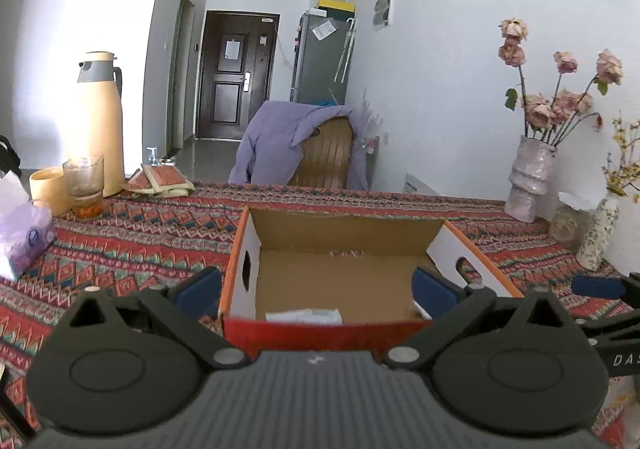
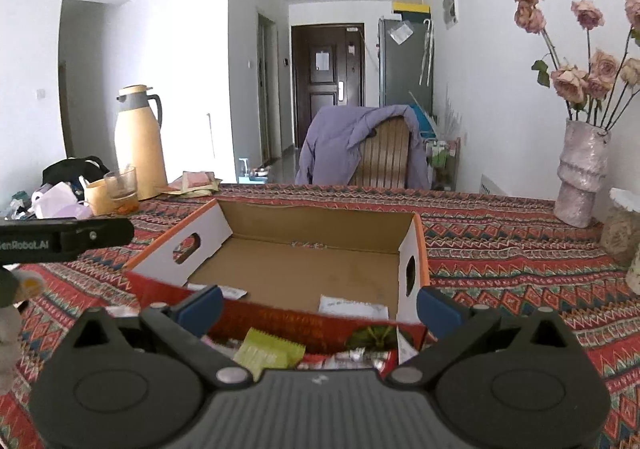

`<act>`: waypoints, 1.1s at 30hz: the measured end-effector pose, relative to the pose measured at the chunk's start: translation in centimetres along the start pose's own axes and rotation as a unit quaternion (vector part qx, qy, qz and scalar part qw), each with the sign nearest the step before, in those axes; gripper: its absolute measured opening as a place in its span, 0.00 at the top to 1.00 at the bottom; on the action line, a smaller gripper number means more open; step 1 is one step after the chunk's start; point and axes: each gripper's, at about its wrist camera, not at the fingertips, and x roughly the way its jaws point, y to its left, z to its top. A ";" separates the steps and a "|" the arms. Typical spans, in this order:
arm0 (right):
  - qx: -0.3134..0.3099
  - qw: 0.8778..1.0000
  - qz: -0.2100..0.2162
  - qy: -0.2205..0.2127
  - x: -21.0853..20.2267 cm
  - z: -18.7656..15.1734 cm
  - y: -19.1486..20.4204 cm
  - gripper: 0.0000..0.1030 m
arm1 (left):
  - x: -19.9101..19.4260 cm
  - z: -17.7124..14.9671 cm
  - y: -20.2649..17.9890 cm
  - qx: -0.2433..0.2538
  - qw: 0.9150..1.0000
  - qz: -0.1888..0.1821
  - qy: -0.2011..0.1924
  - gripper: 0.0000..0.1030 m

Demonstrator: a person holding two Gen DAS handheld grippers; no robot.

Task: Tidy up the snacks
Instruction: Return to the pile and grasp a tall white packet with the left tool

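An open cardboard box [image 1: 348, 225] with orange rim and white side walls sits on the patterned tablecloth; it also shows in the right wrist view [image 2: 320, 221]. White snack packets [image 2: 354, 307] lie on its floor near the front wall, one seen in the left wrist view [image 1: 304, 316]. A green snack packet [image 2: 266, 351] and other wrappers [image 2: 360, 357] lie on the table in front of the box. My left gripper [image 1: 318, 289] is open and empty at the box's front wall. My right gripper [image 2: 320, 307] is open and empty above the loose packets.
A cream thermos [image 1: 98, 121], a cup [image 1: 50, 189] and a glass [image 1: 85, 185] stand at the far left, with a tissue pack [image 1: 20, 225]. Vases with flowers [image 1: 530, 177] stand at the right by the wall. A chair with a purple jacket [image 1: 304, 141] is behind the table.
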 end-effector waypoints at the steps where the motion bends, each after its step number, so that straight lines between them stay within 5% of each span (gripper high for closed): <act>1: 0.002 1.000 0.001 -0.001 -0.4 -0.4 0.1 0.00 | -0.4 -0.4 0.1 -0.001 1.000 -0.003 -0.001 0.00; 17: 0.021 1.000 0.023 -0.001 -4.5 -6.1 2.0 0.00 | -4.3 -7.2 1.9 -0.022 0.999 -0.015 0.039 0.00; 33: 0.002 1.000 0.014 0.001 -4.2 -6.8 3.4 0.00 | -2.4 -8.9 2.5 -0.014 0.996 0.018 0.085 0.00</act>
